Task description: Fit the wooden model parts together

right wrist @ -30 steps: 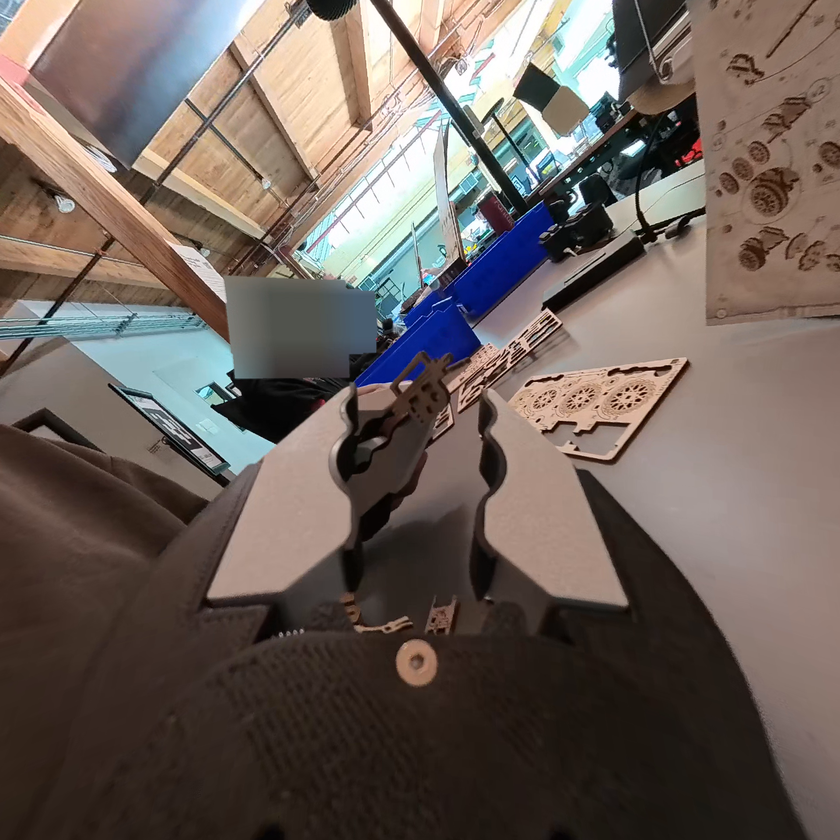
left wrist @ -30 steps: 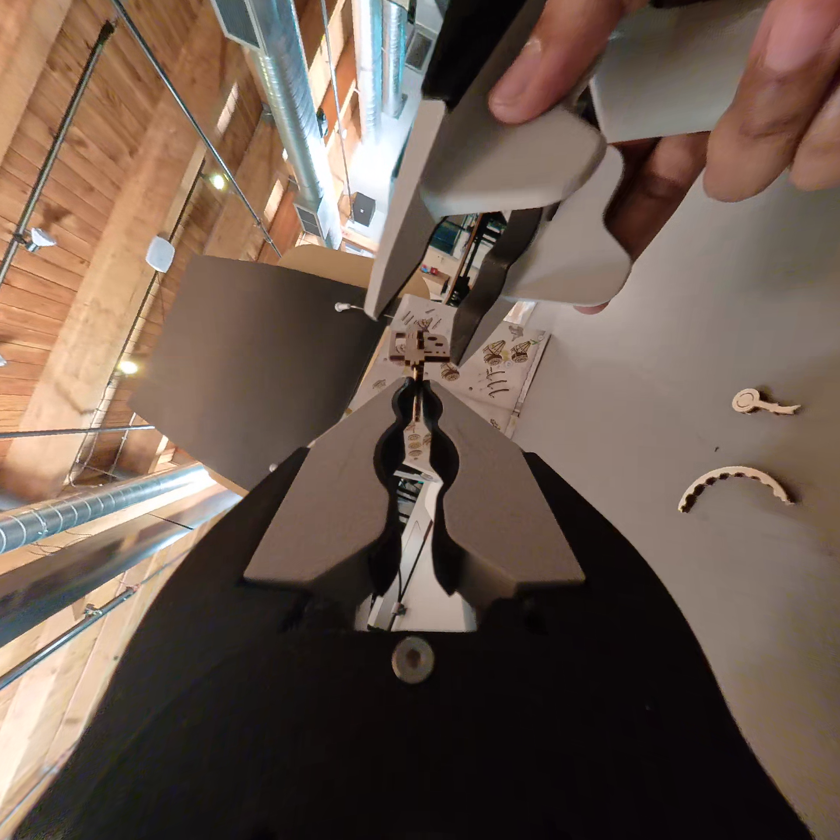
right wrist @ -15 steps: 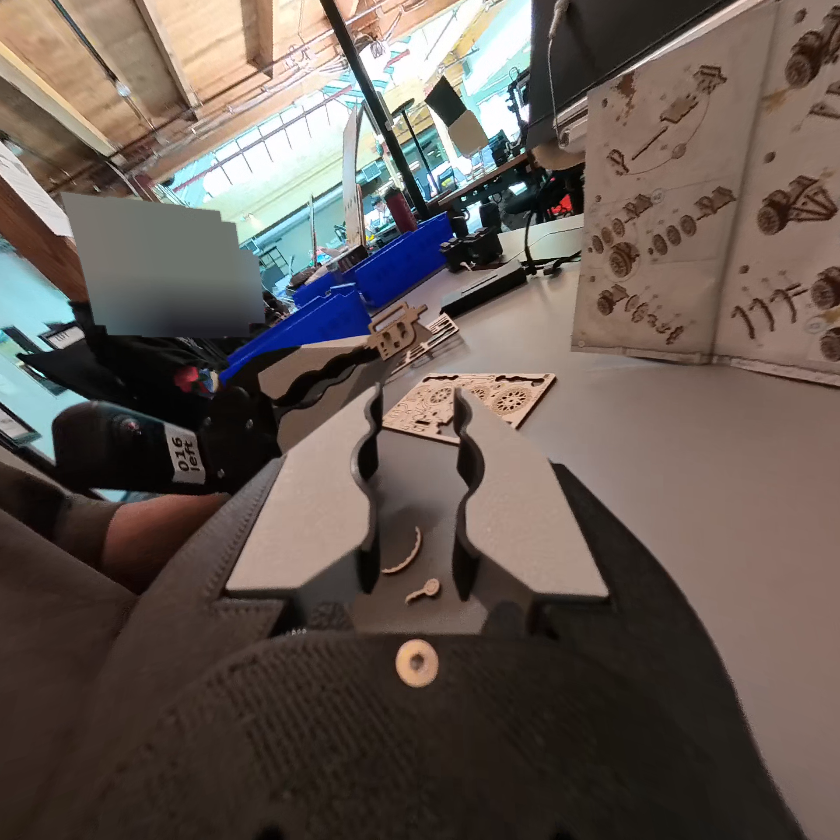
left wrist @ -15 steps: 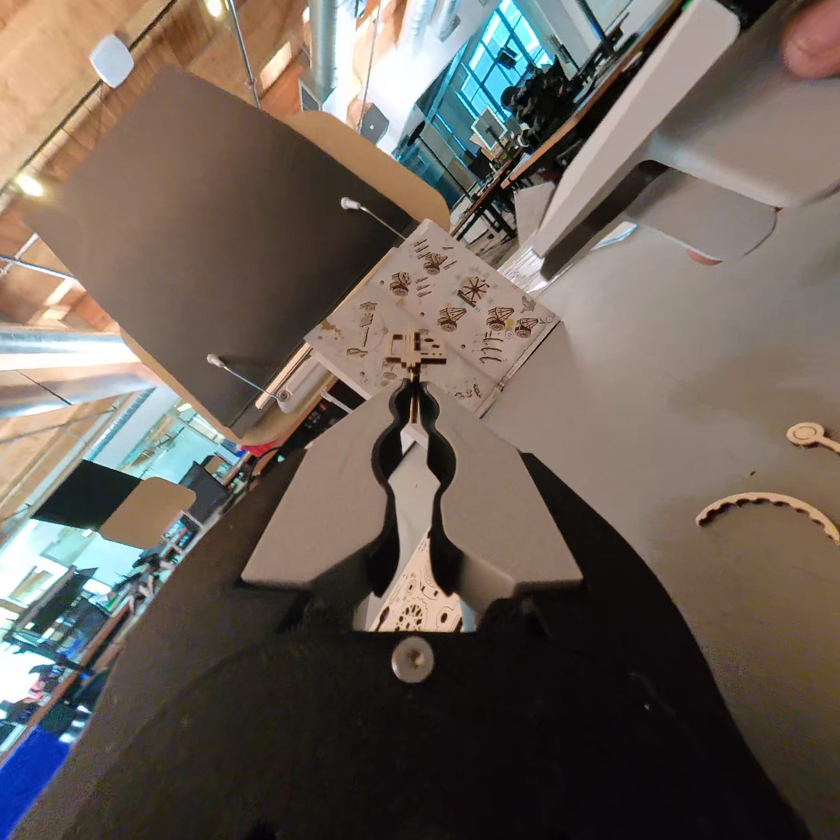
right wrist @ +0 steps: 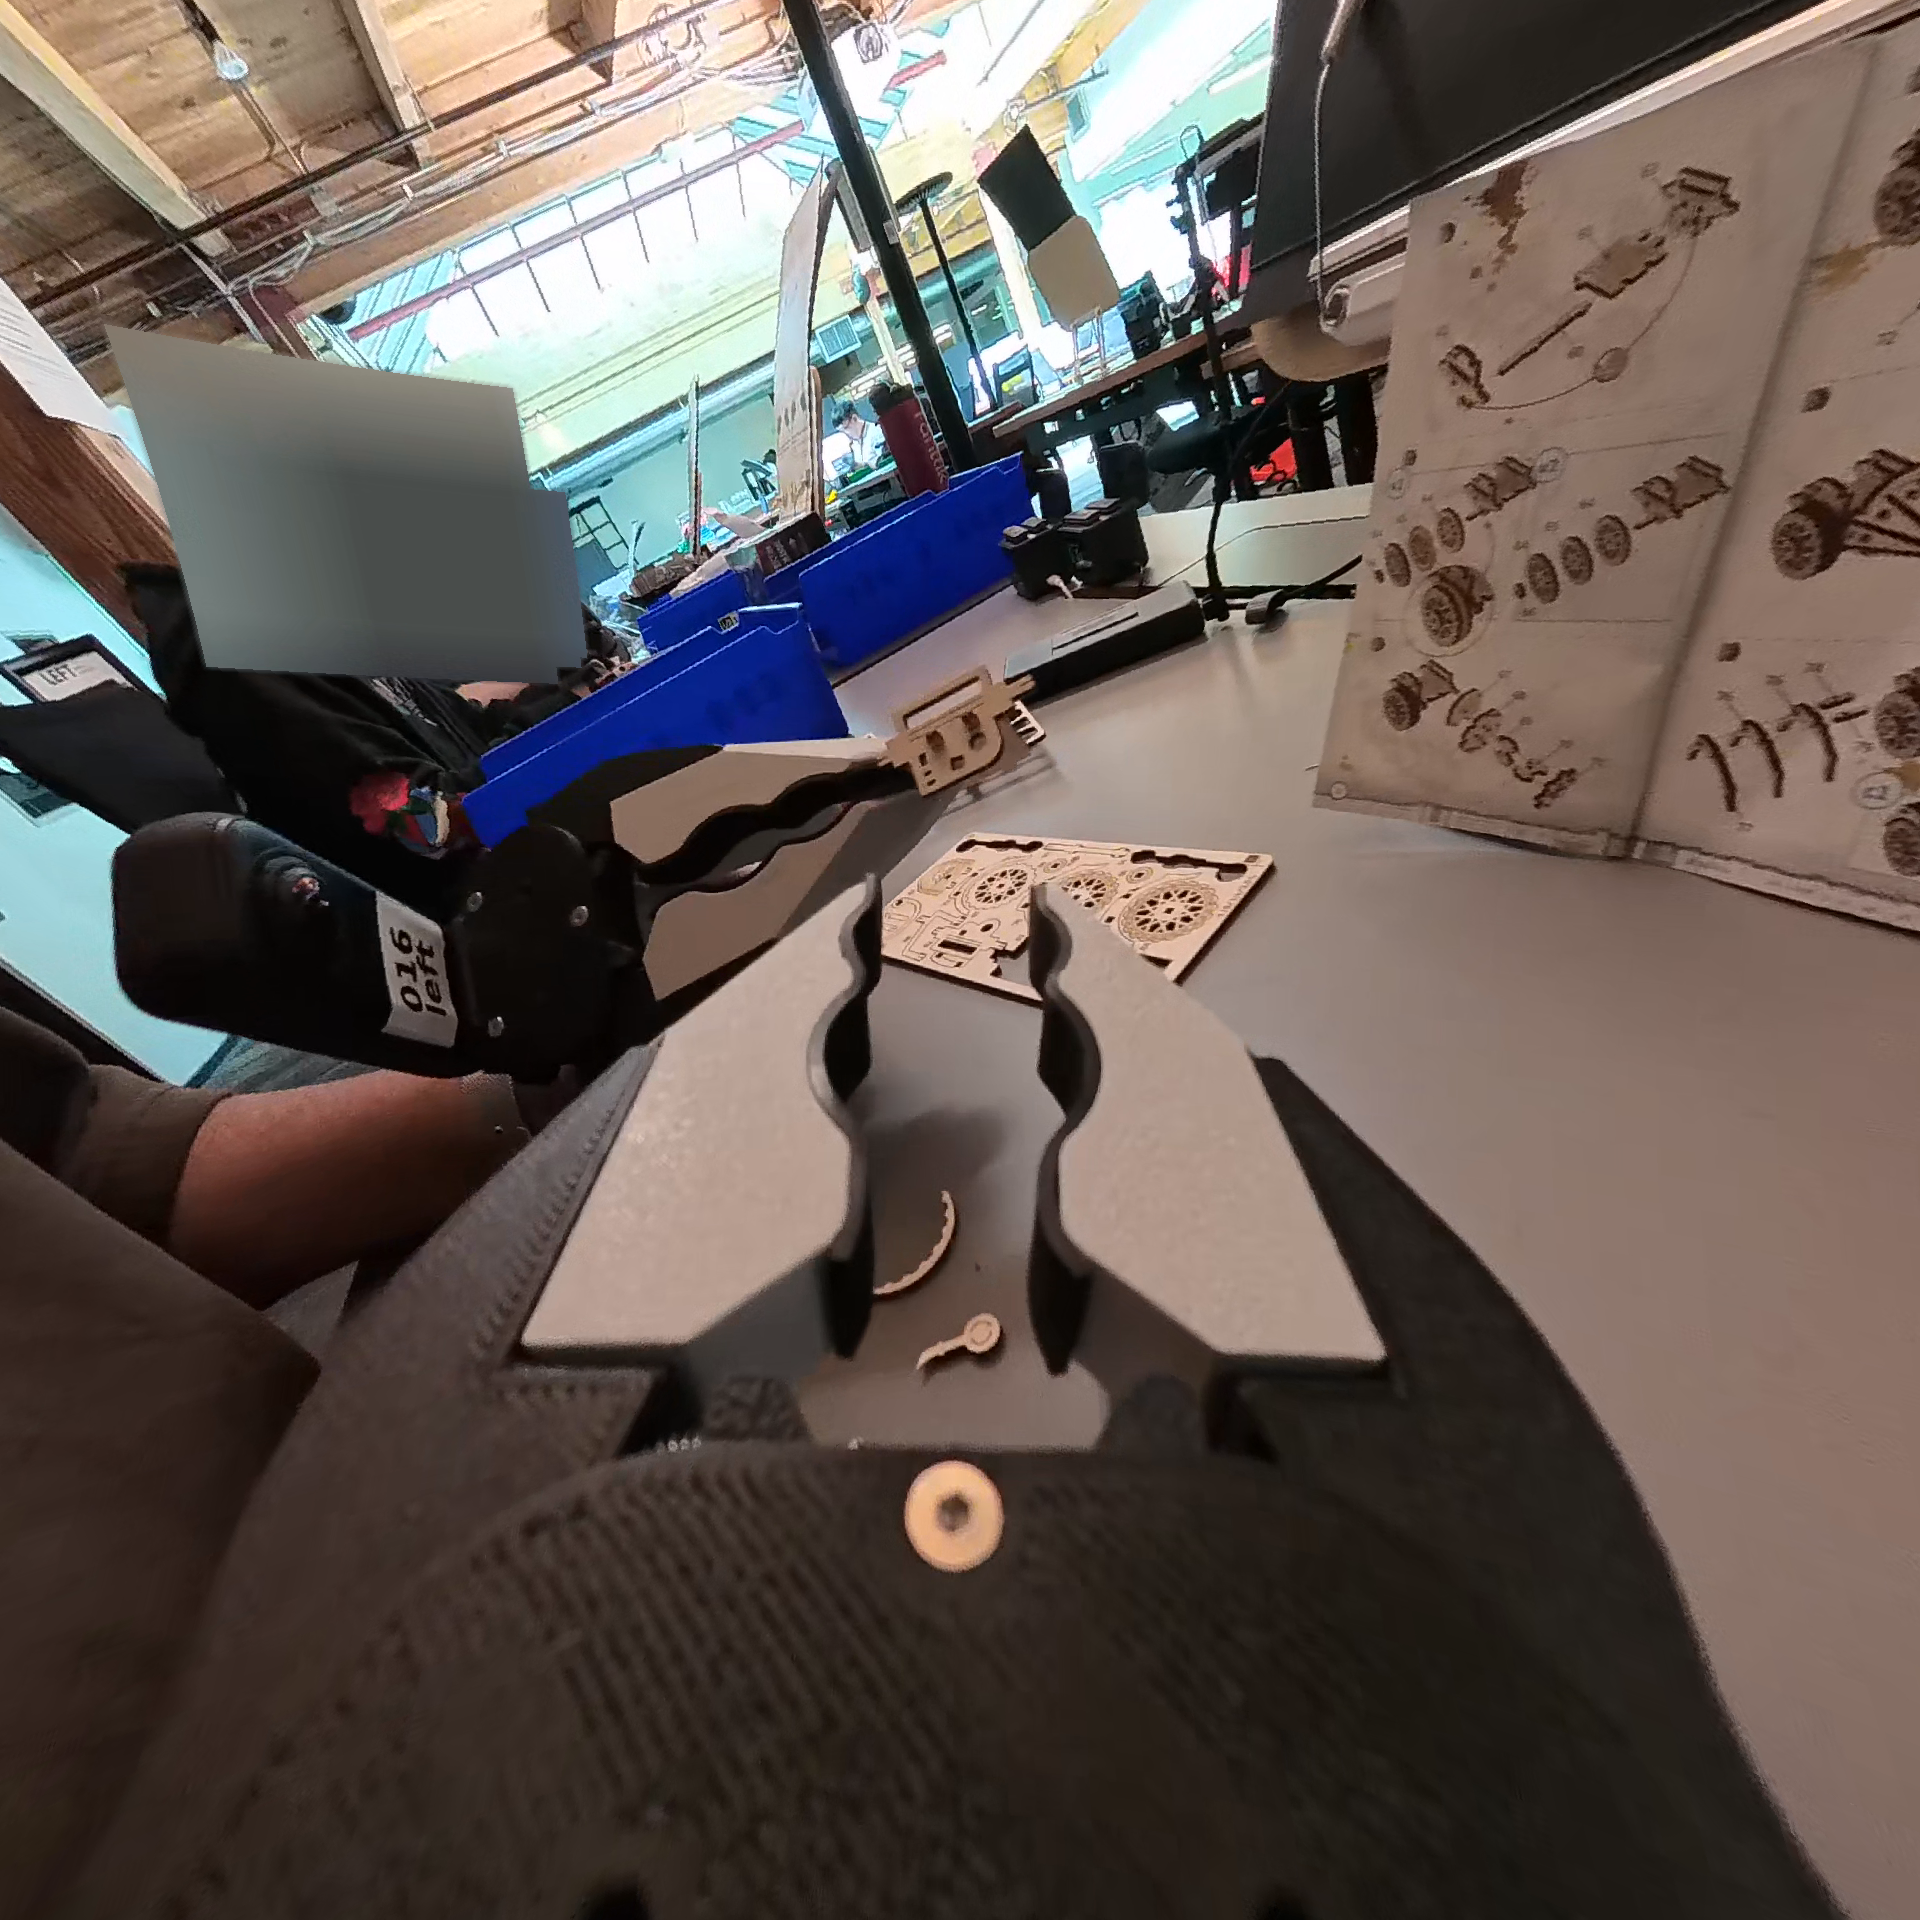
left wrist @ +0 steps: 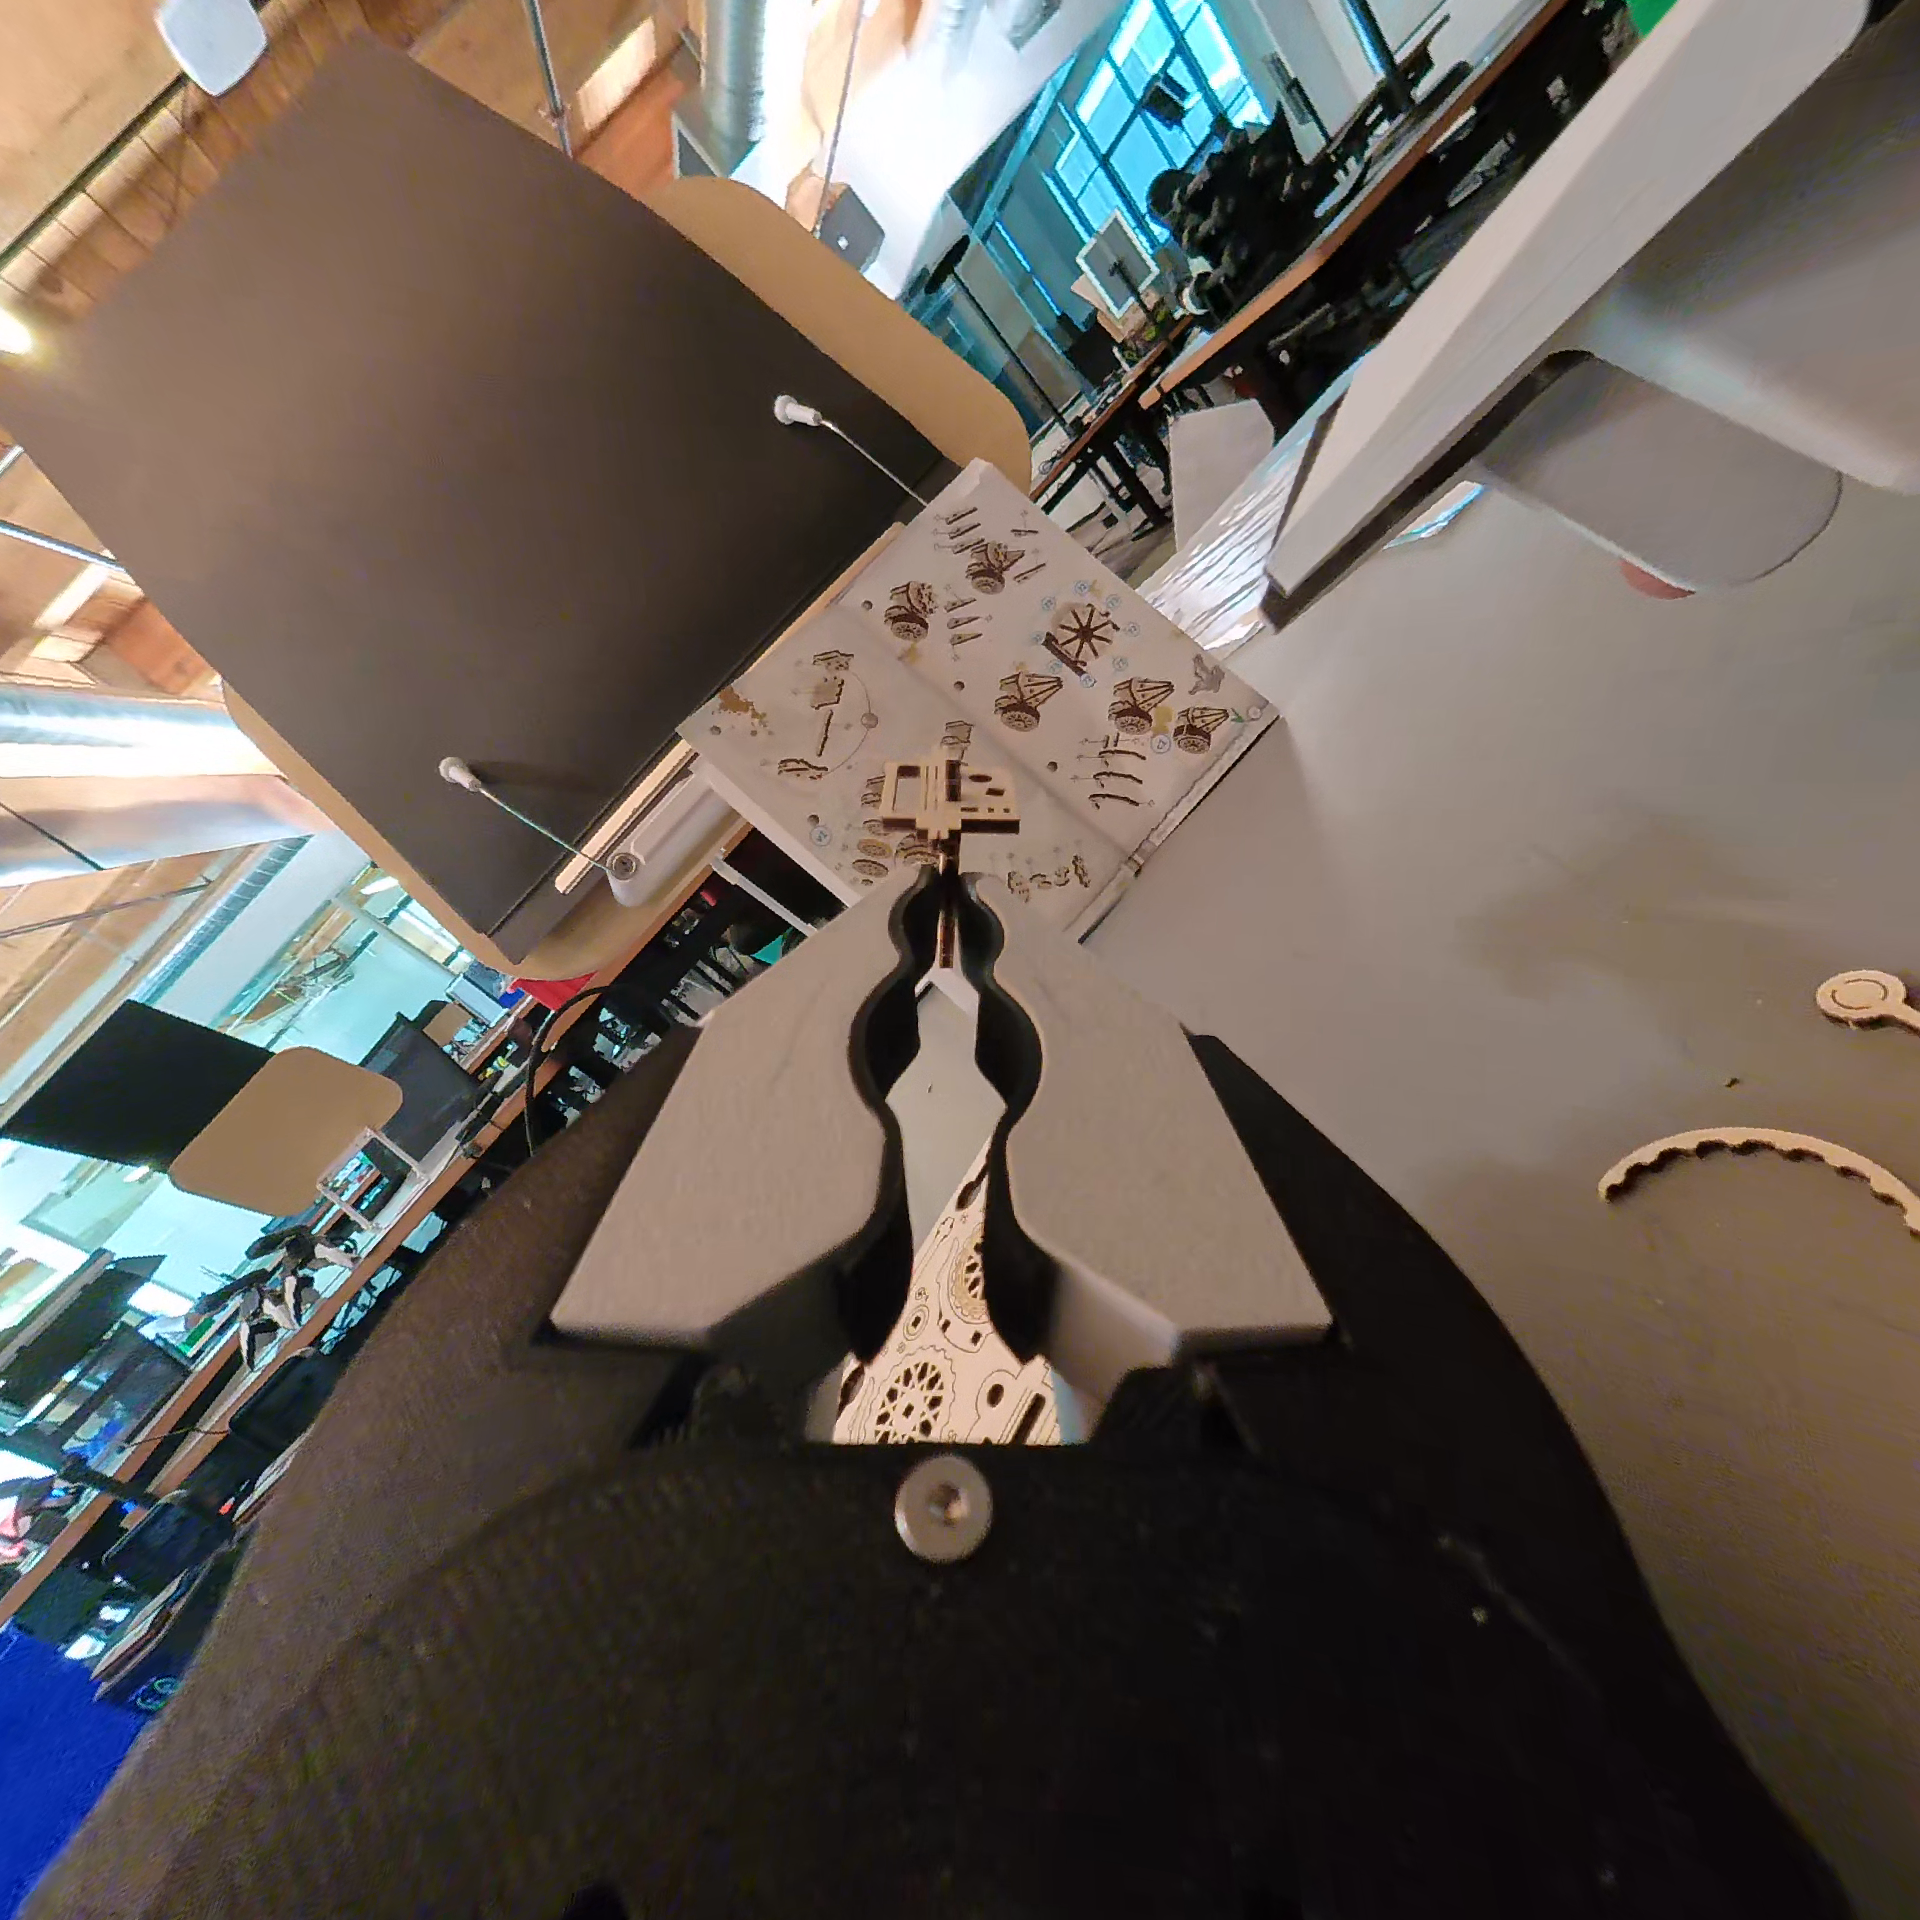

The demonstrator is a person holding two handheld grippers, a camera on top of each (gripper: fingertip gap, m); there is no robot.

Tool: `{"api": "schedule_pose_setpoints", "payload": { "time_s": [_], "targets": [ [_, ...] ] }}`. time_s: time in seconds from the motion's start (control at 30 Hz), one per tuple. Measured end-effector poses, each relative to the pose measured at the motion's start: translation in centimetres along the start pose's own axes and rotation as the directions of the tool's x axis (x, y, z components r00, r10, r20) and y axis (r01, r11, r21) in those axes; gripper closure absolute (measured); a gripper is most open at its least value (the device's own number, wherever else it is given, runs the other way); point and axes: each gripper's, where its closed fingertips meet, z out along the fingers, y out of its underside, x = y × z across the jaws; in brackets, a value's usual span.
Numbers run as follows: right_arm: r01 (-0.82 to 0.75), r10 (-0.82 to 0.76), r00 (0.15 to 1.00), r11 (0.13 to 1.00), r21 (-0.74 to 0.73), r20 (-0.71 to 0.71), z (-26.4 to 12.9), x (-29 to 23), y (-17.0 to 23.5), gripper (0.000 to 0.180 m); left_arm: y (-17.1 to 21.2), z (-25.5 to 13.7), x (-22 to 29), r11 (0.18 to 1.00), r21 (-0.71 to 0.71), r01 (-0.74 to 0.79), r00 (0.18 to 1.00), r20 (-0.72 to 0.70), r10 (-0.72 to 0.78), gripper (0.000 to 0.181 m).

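Left wrist view: the left gripper [left wrist: 943, 883] had its jaws closed on the stem of a small wooden sub-assembly [left wrist: 940, 800], pinched at the very tips. The flat cross-shaped body stood clear beyond the tips, seen edge-on, above the worktop [left wrist: 1507, 831]. The instruction sheet [left wrist: 997, 665] stood propped behind it. Two loose pieces lay on the worktop to the right, well apart from these jaws: a toothed arc [left wrist: 1756, 1164] and a small round-headed key piece [left wrist: 1865, 997]. The right gripper [left wrist: 1621, 364] hung at upper right.

Right wrist view: the right gripper [right wrist: 951, 935] had its jaws parted with nothing between them. The toothed arc [right wrist: 920, 1247] and key piece [right wrist: 966, 1340] lay on the worktop [right wrist: 1558, 1039] below the gap, seen between the fingers near their base; neither was touched. Farther off lay a flat sheet of uncut parts [right wrist: 1091, 904]. The left gripper [right wrist: 873, 774] reached in from the left, the sub-assembly [right wrist: 951, 738] held off the surface.

Handling, as judged: thin laser-cut ply, very light, stiff across the flat but brittle at teeth and tabs. The arc lay flat, so it would likely need pinching across its band, away from the teeth; a hard squeeze or a twist could snap it.
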Motion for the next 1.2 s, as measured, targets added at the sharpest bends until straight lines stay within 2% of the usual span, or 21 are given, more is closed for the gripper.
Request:
{"api": "schedule_pose_setpoints", "payload": {
  "time_s": [1.2],
  "targets": [
    [-0.014, 0.014, 1.0, 1.0, -0.01, -0.008, 0.12, 0.23, 0.12, 0.152, -0.02, 0.06, 0.52, 0.999, -0.001, -0.042, 0.999, -0.009, 0.042, 0.178]
  ]
}}
